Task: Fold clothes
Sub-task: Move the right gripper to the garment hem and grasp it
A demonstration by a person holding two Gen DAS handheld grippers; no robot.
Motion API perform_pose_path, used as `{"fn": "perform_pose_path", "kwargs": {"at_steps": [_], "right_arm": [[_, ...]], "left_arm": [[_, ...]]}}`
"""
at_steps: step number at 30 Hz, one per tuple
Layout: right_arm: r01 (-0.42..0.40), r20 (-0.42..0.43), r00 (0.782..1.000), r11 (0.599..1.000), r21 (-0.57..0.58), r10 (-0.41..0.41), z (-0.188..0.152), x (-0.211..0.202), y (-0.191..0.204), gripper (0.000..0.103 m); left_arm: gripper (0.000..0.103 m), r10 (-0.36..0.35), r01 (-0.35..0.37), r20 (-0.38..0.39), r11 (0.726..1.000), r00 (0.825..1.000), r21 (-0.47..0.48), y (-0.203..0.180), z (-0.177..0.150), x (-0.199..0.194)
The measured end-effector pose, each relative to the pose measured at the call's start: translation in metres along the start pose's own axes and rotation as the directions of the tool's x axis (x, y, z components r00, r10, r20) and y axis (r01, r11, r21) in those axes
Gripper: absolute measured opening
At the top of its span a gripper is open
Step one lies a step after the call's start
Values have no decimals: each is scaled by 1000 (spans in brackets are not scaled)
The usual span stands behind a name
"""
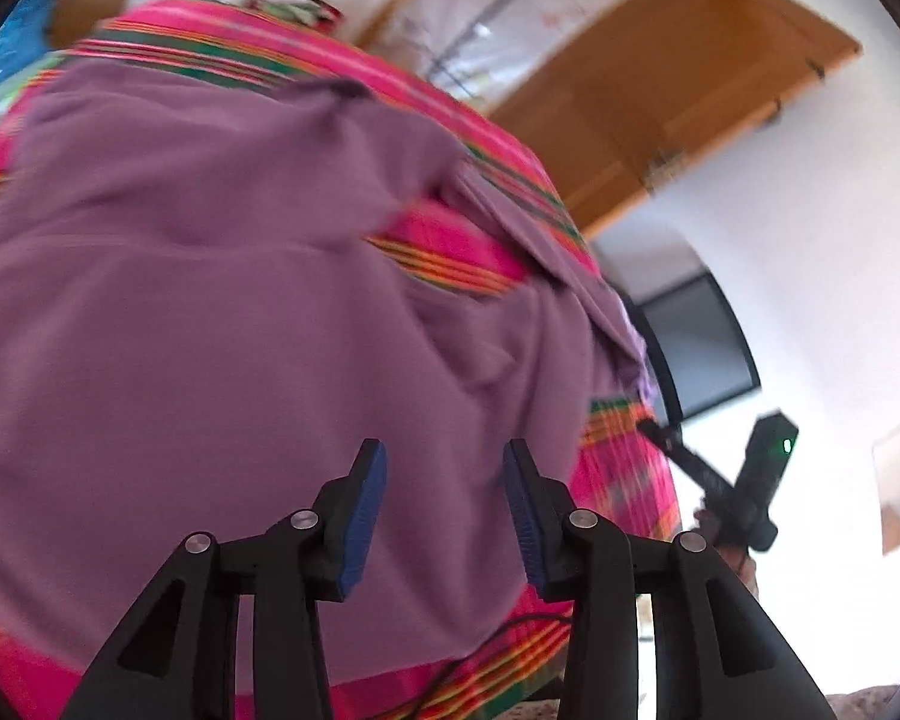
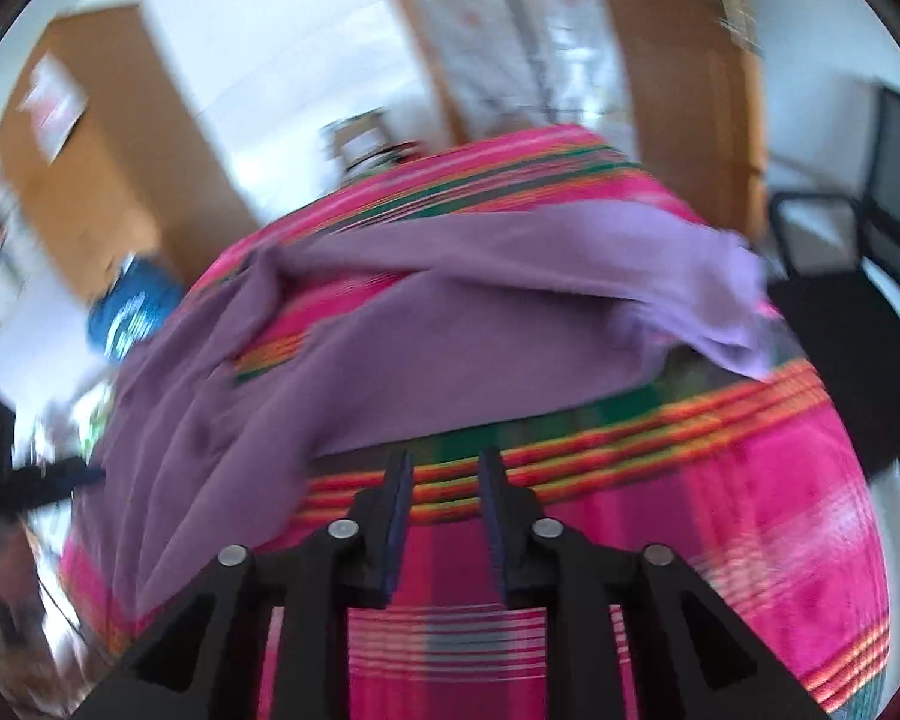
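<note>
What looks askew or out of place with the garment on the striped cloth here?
The purple garment lies rumpled and crooked on the pink striped cloth. Its right end is bunched and lifted off the cloth, and a gap in its folds shows the stripes. Both tongs, left and right, are open and empty.

Purple garment (image 1: 210,312), pink striped cloth (image 2: 780,510)

Bright daylight, motion blur, fisheye-warped edges
</note>
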State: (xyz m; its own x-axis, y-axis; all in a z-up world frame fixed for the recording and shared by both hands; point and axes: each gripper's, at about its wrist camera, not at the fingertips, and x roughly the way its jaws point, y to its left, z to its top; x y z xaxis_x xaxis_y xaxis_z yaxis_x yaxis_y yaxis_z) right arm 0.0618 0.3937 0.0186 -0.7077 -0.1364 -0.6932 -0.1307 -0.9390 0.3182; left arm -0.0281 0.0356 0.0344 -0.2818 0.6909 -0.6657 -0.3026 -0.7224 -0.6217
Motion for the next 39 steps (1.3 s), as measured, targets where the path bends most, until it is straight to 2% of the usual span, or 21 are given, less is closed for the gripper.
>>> {"fn": "perform_pose_path", "kwargs": {"at_steps": [3,5,7,9,13,19,24,27,29,32,39], "right_arm": [[73,39,997,997,16,-74,5,-4,-18,25],[107,61,992,994,36,-109,9,-4,-28,34],[108,59,992,992,61,-111,13,2,-34,37],[123,55,990,990,69,-127,15,11,-36,37],[150,44,987,984,97,-155,22,29,-41,37],[137,33,989,984,117,-142,31,38,-53,37],[131,22,991,982,132,-135,38,46,-57,37],[132,19,991,983,130,-136,40,48,-58,20],[149,16,988,982,113,-152,39,47,-56,4],[131,50,989,985,115,-138,38,35,-55,3],[72,132,987,986,153,-93,38,2,-56,2]], "left_arm": [[47,-32,34,-39,998,999,49,-22,4,22],[57,-53,59,-73,995,996,77,-35,7,38],[57,-48,55,-92,996,995,76,-42,9,51],[57,-43,53,-131,996,990,75,-47,12,67],[57,-30,44,-159,995,987,86,-54,12,82],[57,42,-23,-130,990,991,143,-60,7,86],[57,47,-20,-167,987,985,160,-63,3,98],[57,72,-42,-169,984,983,173,-66,1,103],[57,96,-62,-166,979,982,195,-70,-1,105],[57,130,-89,-175,970,976,225,-73,-4,106],[57,149,-96,-203,963,968,251,-77,-10,112]]}}
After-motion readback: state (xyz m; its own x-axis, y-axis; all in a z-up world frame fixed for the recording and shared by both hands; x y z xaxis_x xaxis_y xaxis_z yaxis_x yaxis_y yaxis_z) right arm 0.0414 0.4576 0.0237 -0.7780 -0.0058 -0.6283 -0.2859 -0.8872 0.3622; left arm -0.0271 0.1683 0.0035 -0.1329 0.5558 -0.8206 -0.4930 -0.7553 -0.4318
